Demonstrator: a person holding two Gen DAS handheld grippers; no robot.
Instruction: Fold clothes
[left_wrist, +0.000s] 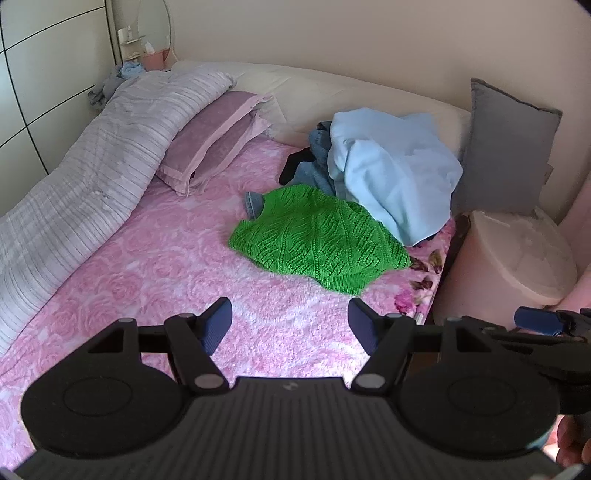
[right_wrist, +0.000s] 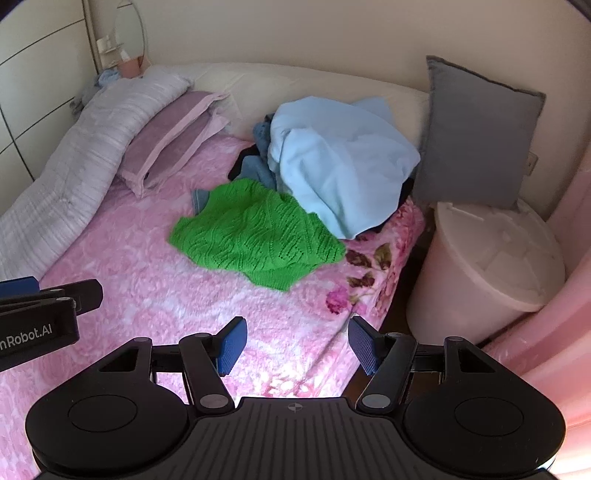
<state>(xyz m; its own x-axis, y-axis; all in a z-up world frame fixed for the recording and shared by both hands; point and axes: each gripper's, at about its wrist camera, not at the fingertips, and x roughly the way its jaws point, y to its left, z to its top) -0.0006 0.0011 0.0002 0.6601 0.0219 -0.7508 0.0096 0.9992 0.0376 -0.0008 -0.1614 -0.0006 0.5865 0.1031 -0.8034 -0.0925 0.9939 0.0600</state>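
From the left wrist, the left gripper (left_wrist: 290, 325) hangs fingers wide and empty over the pink bed (left_wrist: 155, 266), green knit sweater (left_wrist: 317, 240) ahead beside a clothes pile (left_wrist: 391, 166); from the right wrist, the right gripper (right_wrist: 294, 343) likewise gapes empty short of that sweater (right_wrist: 255, 232).

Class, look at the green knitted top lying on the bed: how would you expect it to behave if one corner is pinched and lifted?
The green top will probably hang floppy, since it already lies crumpled in soft folds. Its open, holey knit suggests that it is light and may stretch or snag. Its far edge seems tucked under the blue cloth, so lifting could drag that along.
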